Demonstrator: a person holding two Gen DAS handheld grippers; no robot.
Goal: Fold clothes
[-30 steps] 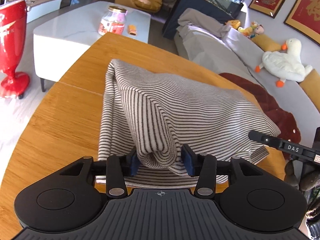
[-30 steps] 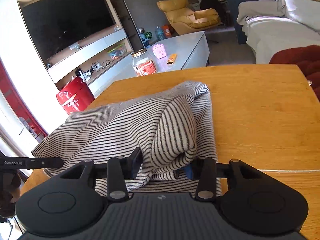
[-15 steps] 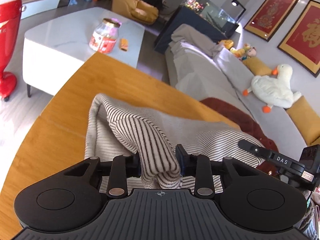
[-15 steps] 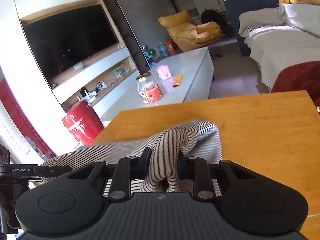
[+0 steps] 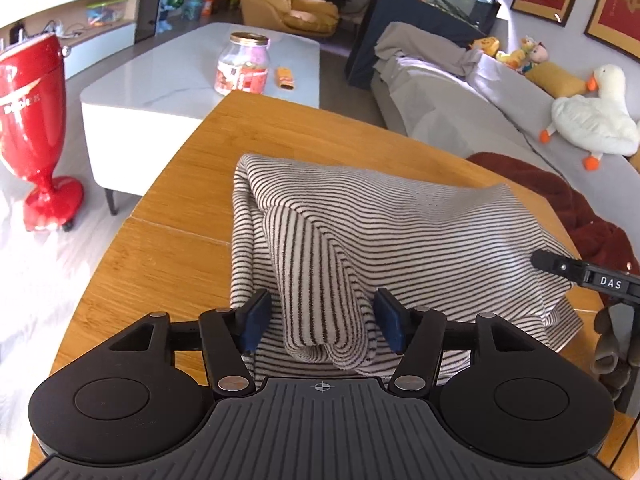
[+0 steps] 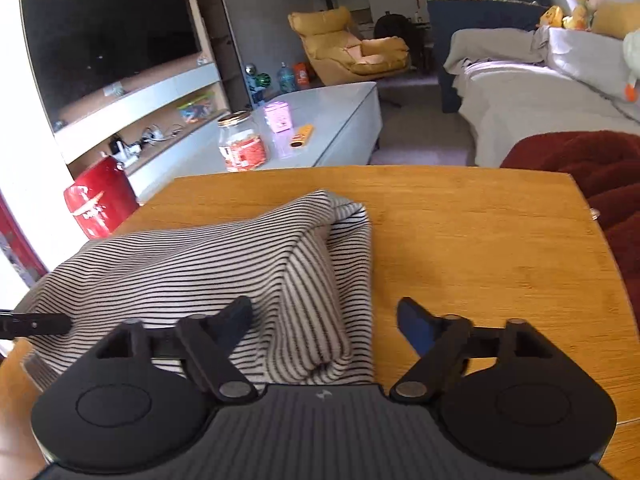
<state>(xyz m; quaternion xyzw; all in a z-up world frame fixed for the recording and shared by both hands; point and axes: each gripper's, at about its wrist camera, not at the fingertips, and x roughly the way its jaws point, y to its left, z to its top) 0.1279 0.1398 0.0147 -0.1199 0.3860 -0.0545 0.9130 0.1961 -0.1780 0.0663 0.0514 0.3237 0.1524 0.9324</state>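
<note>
Beyond wooden table, right hand-held gripper reads "DAS".

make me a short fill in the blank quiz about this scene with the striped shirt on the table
1. The shirt has a ____ pattern.
2. It lies on a ____ table.
3. The left gripper and right gripper both have ____ jaws.
4. The jar stands on the ____ table.

Answers: striped; wooden; open; white
</note>
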